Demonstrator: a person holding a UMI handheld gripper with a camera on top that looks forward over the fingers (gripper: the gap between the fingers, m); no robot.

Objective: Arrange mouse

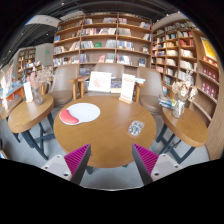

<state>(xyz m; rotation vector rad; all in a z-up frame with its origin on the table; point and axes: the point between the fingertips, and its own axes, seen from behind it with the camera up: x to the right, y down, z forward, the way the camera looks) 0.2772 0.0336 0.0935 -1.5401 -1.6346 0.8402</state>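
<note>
A small grey patterned mouse [136, 127] lies on the right part of the round wooden table [108, 138]. On the table's left part rests a white oval mouse mat with a red crescent [81, 113]. My gripper [111, 157] hovers before the table's near edge, open, with nothing between its magenta pads [76, 157]. The mouse is well ahead of the right finger, the mat ahead of the left finger.
White display boards [100, 82] stand at the table's far side. Smaller round tables with flower vases flank it at the left [30, 108] and right [186, 118]. Bookshelves [105, 40] line the back walls. Chairs stand around the tables.
</note>
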